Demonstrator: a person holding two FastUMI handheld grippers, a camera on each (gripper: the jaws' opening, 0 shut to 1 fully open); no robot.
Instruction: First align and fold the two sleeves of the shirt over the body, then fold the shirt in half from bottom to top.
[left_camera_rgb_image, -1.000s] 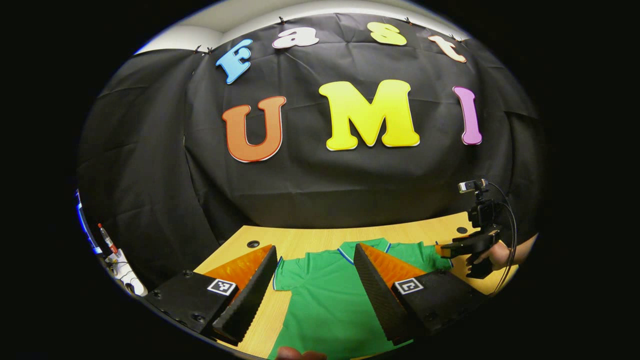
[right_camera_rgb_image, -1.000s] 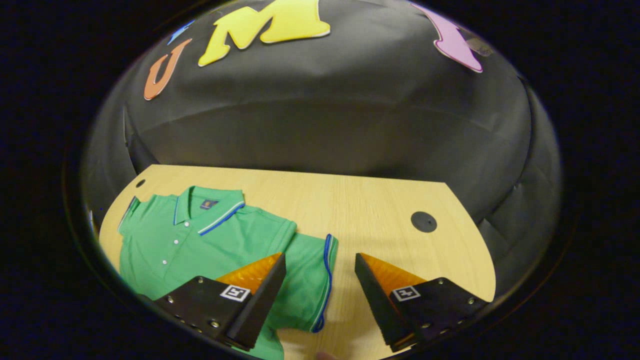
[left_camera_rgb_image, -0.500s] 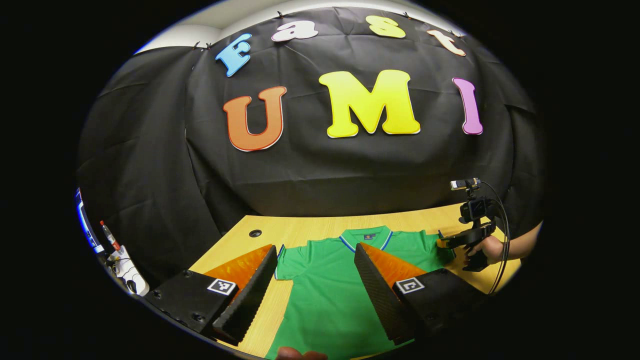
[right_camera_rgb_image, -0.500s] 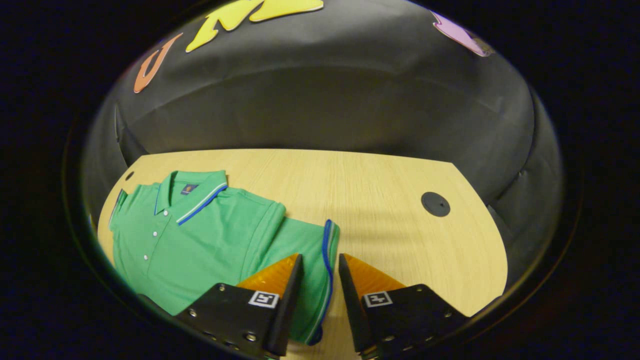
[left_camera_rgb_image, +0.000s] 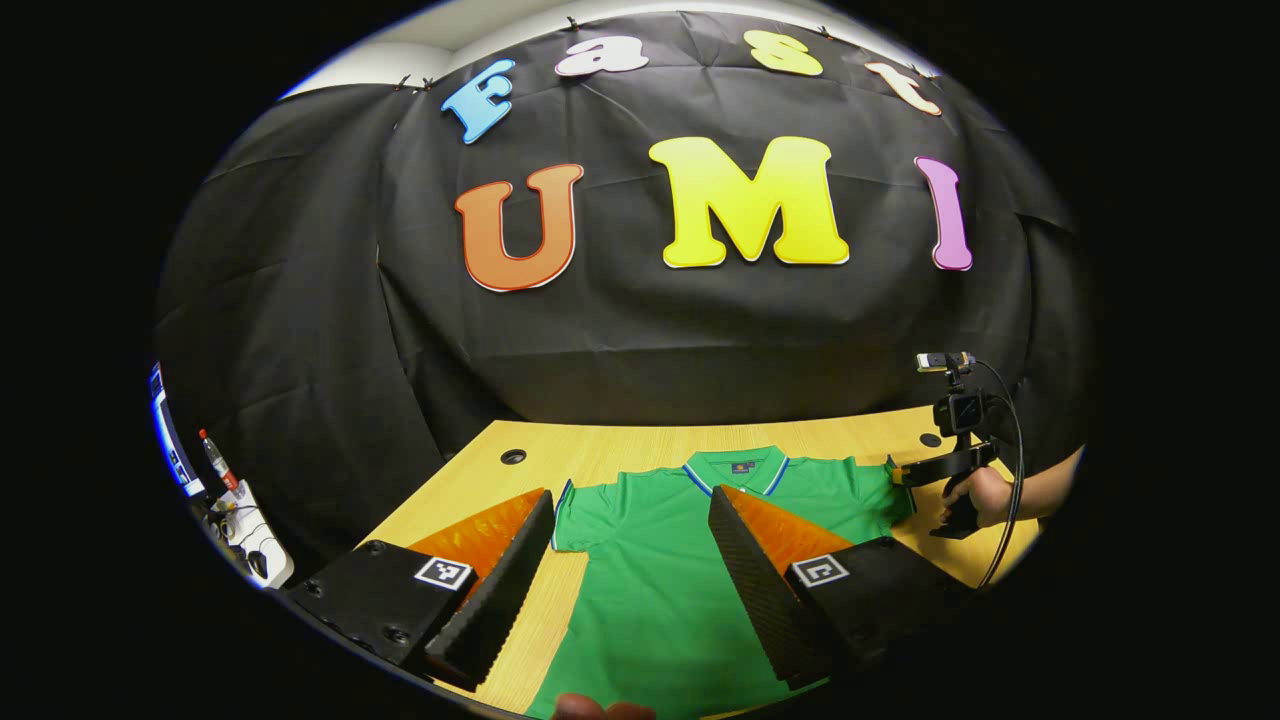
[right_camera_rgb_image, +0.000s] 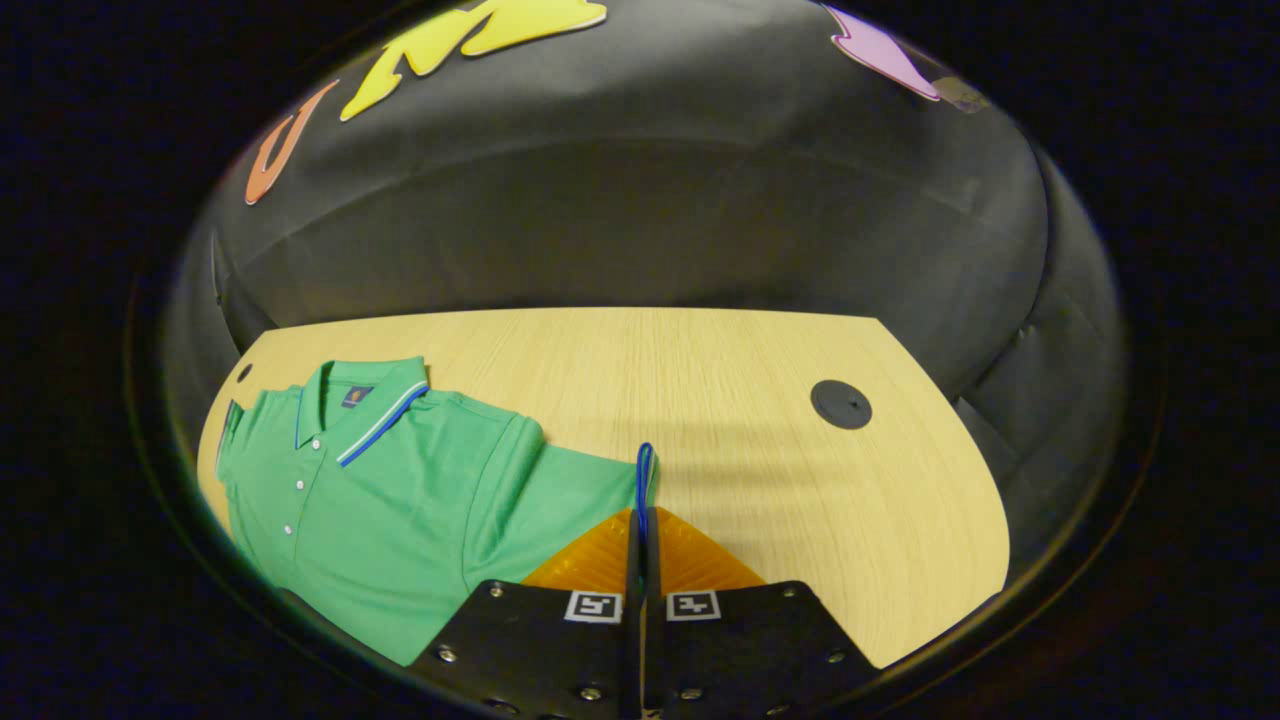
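Observation:
A green polo shirt with blue-and-white trim lies flat on the wooden table, collar toward the wall. My left gripper hovers open above the shirt's body and left sleeve. In the right gripper view, the shirt spreads to the left, and my right gripper is shut on the blue-trimmed cuff of the right sleeve, lifting its edge upright. From the left gripper view, the right gripper and the hand holding it sit at the shirt's right sleeve.
A round cable hole sits near the table's far left corner, and another one lies right of the shirt. Bare wood stretches beyond the right sleeve. Bottles and cables stand off the table's left side.
My right gripper closed from open onto the right sleeve cuff and raised its edge. My left gripper stayed open, drifting slightly above the shirt.

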